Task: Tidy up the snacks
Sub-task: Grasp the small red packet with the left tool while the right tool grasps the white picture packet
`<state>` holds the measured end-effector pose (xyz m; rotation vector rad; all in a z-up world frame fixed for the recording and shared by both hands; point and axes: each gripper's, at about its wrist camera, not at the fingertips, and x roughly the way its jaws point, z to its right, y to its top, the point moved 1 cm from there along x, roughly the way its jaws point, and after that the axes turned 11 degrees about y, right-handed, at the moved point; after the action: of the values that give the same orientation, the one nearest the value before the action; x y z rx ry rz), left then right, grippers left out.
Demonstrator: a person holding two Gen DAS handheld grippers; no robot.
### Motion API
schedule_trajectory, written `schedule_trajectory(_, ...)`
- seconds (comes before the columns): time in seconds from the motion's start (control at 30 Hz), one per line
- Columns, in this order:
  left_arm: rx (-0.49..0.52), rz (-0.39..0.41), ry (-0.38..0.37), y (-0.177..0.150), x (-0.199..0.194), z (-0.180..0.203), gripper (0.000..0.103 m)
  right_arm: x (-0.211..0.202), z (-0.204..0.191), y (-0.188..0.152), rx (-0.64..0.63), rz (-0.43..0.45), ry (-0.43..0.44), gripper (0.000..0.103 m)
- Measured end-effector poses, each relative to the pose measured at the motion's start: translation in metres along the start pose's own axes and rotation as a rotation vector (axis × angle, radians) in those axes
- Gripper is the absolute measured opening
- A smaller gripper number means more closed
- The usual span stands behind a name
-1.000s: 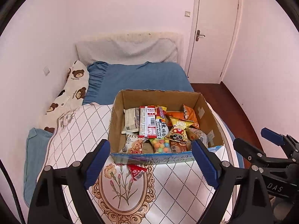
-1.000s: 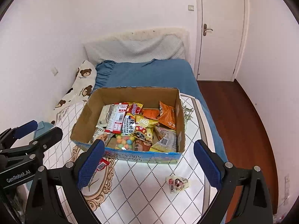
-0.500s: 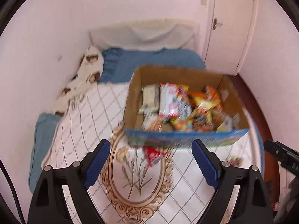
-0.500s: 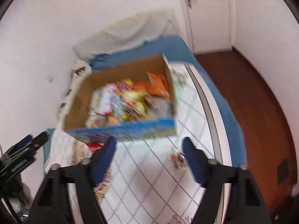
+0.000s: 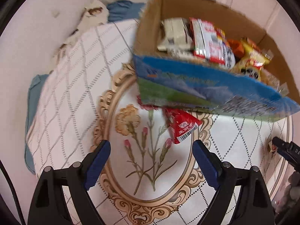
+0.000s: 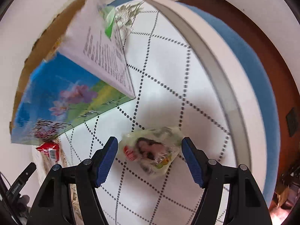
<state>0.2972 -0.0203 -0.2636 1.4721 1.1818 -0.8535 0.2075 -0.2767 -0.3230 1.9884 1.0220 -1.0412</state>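
A cardboard box (image 5: 206, 86) with a blue printed front holds several snack packets and rests on a white quilt. A red snack packet (image 5: 181, 126) lies on the quilt just in front of the box. My left gripper (image 5: 151, 151) hovers open right below it, with nothing between its fingers. In the right wrist view, a clear snack packet (image 6: 151, 150) lies on the quilt beside the box (image 6: 65, 93). My right gripper (image 6: 149, 142) straddles it with jaws half narrowed, and the pads are not pressing on it. The red packet (image 6: 48, 149) peeks out from under the box's corner.
The quilt (image 5: 71, 86) has a dotted diamond pattern and a gold floral oval. The bed's edge (image 6: 221, 78) curves past on the right, with blue sheet and brown floor (image 6: 277, 60) beyond. The right gripper's tip (image 5: 286, 150) shows at the left view's far right.
Both grippers dropped steeply toward the quilt and tipped downward. The right jaws narrowed and now sit either side of the clear packet. The left gripper came close to the red packet.
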Motion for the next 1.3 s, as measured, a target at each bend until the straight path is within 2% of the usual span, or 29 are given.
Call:
schedule_trajectory(0.1,0.040,-0.030,-0.027,0.007,0.017,0.016,0.089,0.010,-0.009,0.001,-0.033,0.001,-0.028,0.071)
schedule_trajectory(0.27,0.033,-0.073,-0.075,0.018,0.041,0.033,0.089,0.016,-0.022,-0.002,-0.070,-0.006,-0.041,0.059)
schedule_trajectory(0.3,0.019,-0.070,-0.085,0.019,0.042,0.034,0.086,0.018,-0.024,-0.004,-0.077,-0.015,-0.042,0.054)
schedule_trajectory(0.37,-0.015,-0.066,-0.119,0.020,0.044,0.034,0.076,0.019,-0.029,-0.010,-0.086,-0.030,-0.039,0.053)
schedule_trajectory(0.43,-0.042,-0.072,-0.150,0.019,0.045,0.034,0.050,0.021,-0.032,-0.015,-0.099,-0.043,-0.041,0.051)
schedule_trajectory(0.5,-0.055,-0.077,-0.167,0.019,0.048,0.035,0.042,0.024,-0.038,-0.026,-0.119,-0.061,-0.048,0.051)
schedule_trajectory(0.67,-0.031,-0.066,-0.174,-0.003,0.041,0.036,0.041,0.033,-0.057,-0.051,-0.175,-0.122,-0.043,0.048)
schedule_trajectory(0.73,0.001,-0.077,-0.171,-0.023,0.037,0.037,0.041,0.034,-0.061,-0.063,-0.193,-0.146,-0.042,0.048)
schedule_trajectory(0.9,0.079,-0.157,-0.229,-0.081,0.029,0.047,0.041,0.042,-0.080,-0.089,-0.228,-0.191,-0.043,0.049)
schedule_trajectory(0.97,0.090,-0.164,-0.240,-0.093,0.028,0.051,0.041,0.039,-0.081,-0.095,-0.208,-0.184,-0.027,0.060)
schedule_trajectory(1.0,0.098,-0.163,-0.237,-0.096,0.030,0.054,0.041,0.035,-0.079,-0.094,-0.199,-0.176,-0.022,0.071)
schedule_trajectory(1.03,0.105,-0.168,-0.240,-0.098,0.032,0.056,0.041,0.031,-0.080,-0.096,-0.196,-0.171,-0.007,0.074)
schedule_trajectory(1.17,0.078,-0.212,-0.274,-0.095,0.052,0.056,0.046,0.027,-0.076,-0.096,-0.212,-0.208,-0.005,0.075)
schedule_trajectory(1.3,0.038,-0.239,-0.296,-0.089,0.069,0.053,0.048,0.044,-0.072,-0.107,-0.226,-0.234,-0.019,0.074)
